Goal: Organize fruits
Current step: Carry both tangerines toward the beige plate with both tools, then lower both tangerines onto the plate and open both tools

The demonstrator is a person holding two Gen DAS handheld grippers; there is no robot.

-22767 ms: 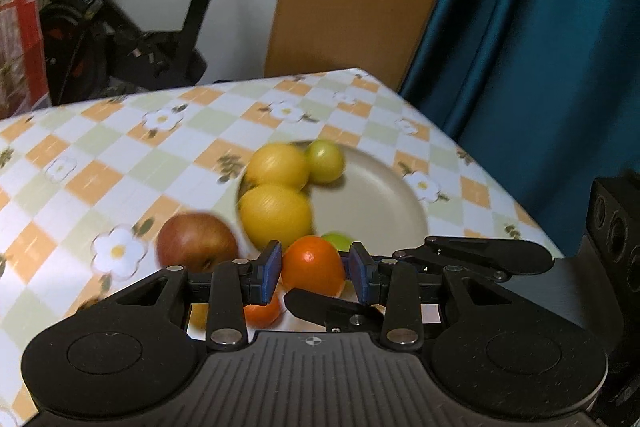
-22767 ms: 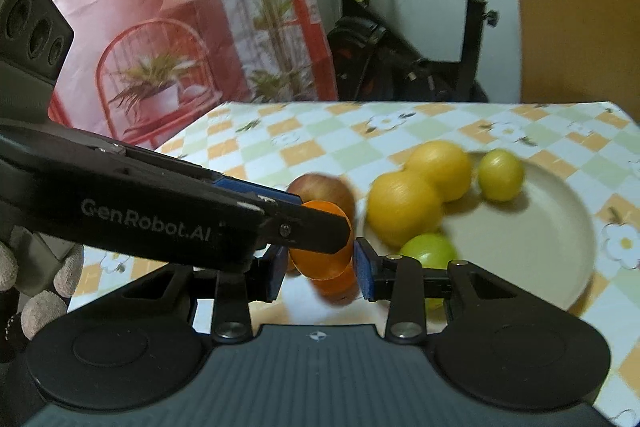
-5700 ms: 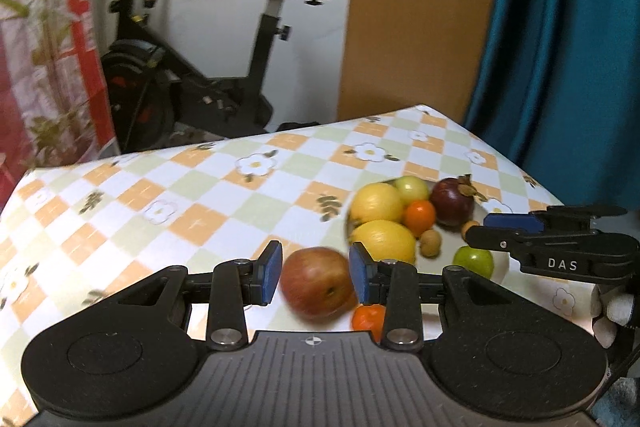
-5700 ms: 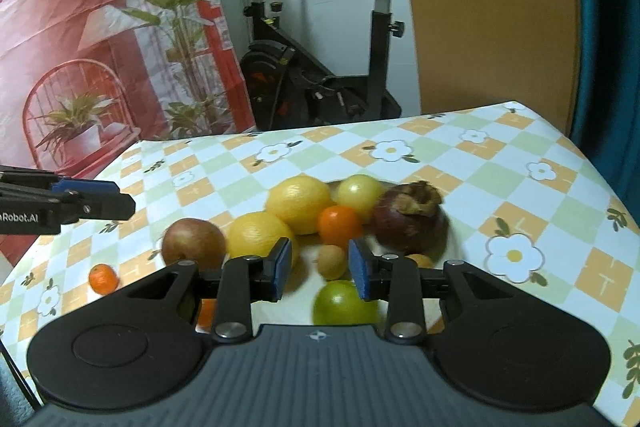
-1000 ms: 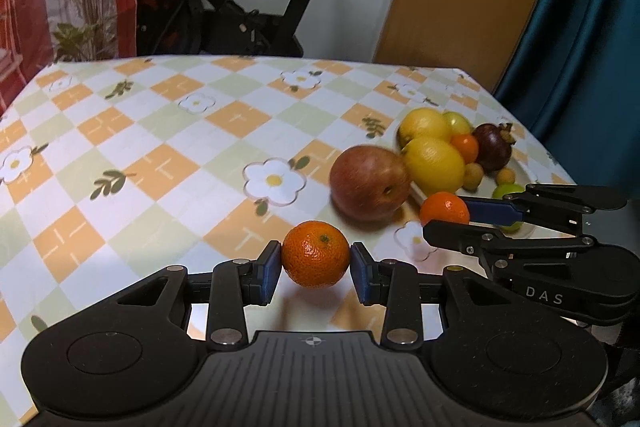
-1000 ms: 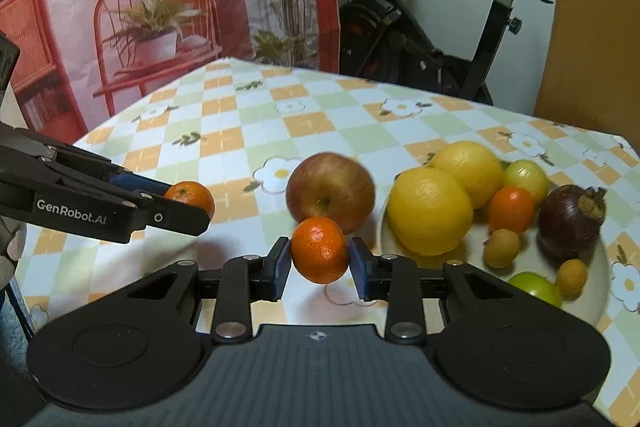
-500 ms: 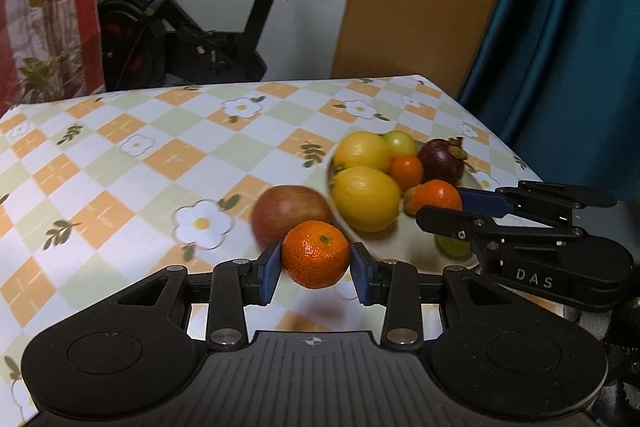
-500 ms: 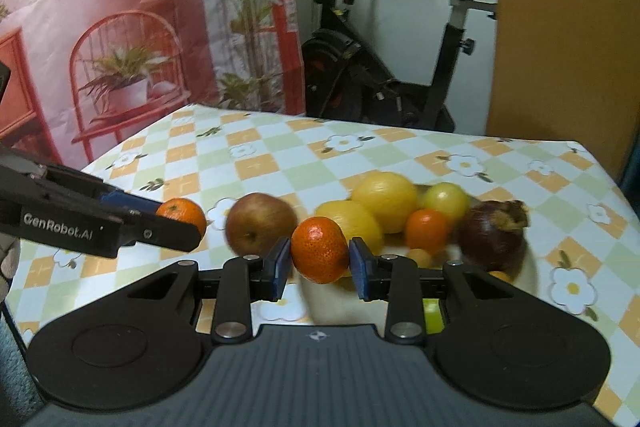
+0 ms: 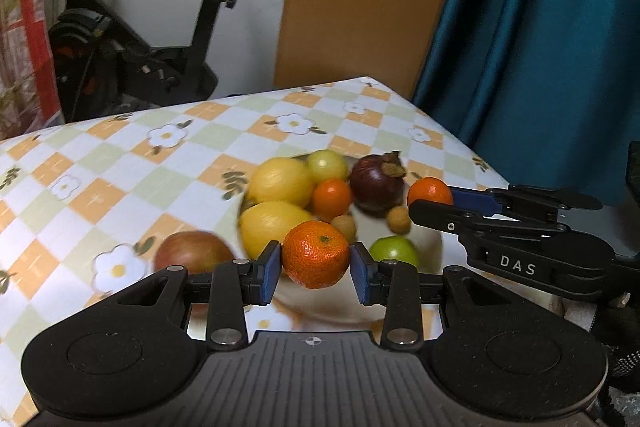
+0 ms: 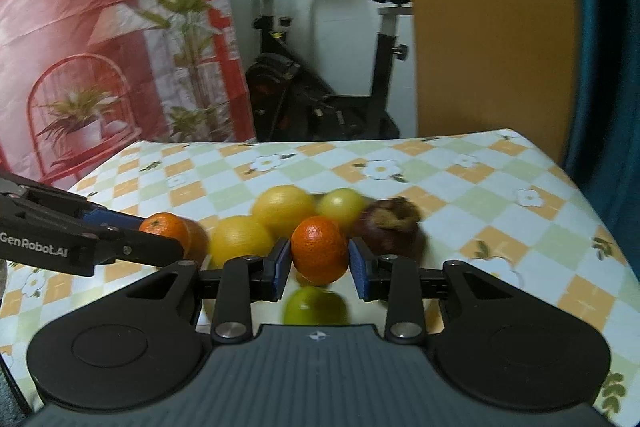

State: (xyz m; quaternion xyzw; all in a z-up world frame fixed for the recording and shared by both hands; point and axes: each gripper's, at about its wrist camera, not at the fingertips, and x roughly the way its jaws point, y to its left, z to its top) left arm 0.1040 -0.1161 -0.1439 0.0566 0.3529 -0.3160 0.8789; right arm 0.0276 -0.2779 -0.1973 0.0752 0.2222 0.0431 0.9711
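Left wrist view: your left gripper squeezes a small mandarin between its blue pads, and the fruit hangs in the air just above the near part of the plate. You hold it by its two sides, so it probably will not roll out on the way. Your right gripper comes in from the right, and it pinches a second mandarin over the far right side of the plate.

In the right wrist view, that same second mandarin sits tight between the right gripper's pads, with the plate's fruits behind and below it.

The plate is already quite full. On it lie two lemons, a pale green-yellow fruit, a small orange fruit, a dark purple mangosteen, two tiny tan fruits and a green lime. A red apple lies on the checked tablecloth, just beside the plate's left edge.

The bare spots are few, mostly at the near rim. The lime and the tiny fruits lie right where you may want to put things down, so a mandarin could bump them or roll. Your two grippers are also close, so they could knock each other.
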